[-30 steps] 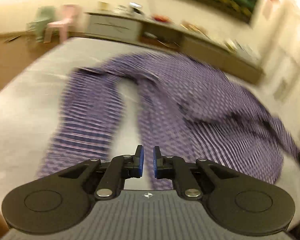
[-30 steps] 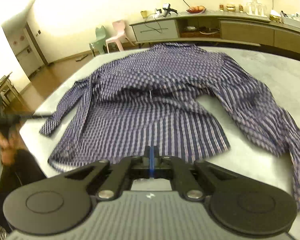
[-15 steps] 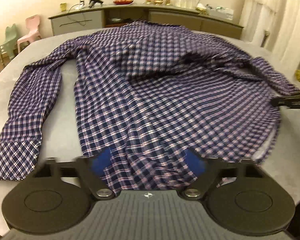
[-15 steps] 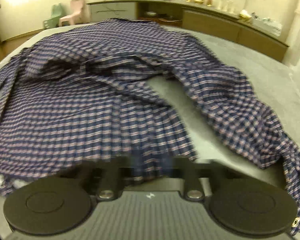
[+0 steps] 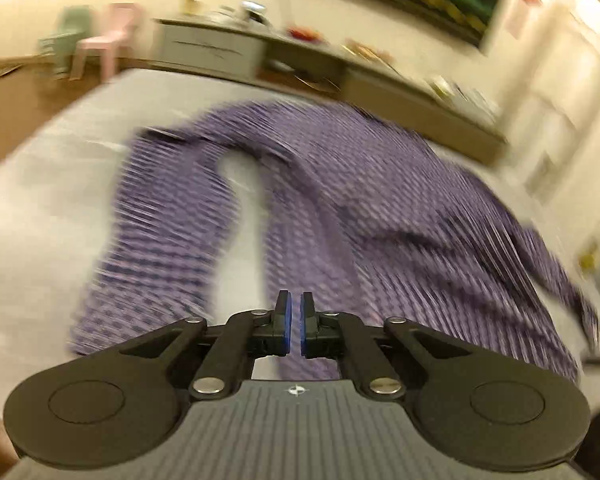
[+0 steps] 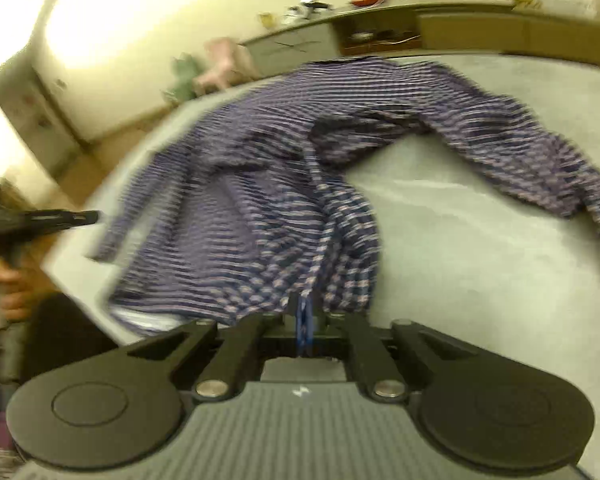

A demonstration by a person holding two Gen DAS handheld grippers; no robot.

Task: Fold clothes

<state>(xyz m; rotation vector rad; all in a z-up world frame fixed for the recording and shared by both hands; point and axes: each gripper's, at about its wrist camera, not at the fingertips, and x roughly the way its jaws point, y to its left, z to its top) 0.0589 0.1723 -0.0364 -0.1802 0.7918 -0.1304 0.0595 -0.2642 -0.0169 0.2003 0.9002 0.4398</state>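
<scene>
A purple checked shirt [image 5: 380,208] lies spread on the grey table [image 5: 40,200], one sleeve [image 5: 160,240] running toward me. My left gripper [image 5: 294,320] hovers near the gap between that sleeve and the body; its jaws are closing, a narrow slit remains and nothing is between them. In the right wrist view the shirt [image 6: 260,184] is bunched at its hem, which is drawn up into my right gripper [image 6: 304,320]. Those jaws are starting to open, with the pads still on the cloth. The left gripper [image 6: 60,218] also shows there at the table's left edge, held by a hand [image 6: 0,292].
A long low sideboard [image 6: 460,28] with small items on top runs behind the table. A pink chair [image 5: 108,36] and a green chair [image 5: 60,40] stand on the wooden floor at the back left. Bare table [image 6: 480,240] shows right of the hem.
The left jaws, wide over the hem half a second ago, have narrowed and swung over to the sleeve side. The right gripper now has the hem gathered, and the shirt's lower part has bunched.
</scene>
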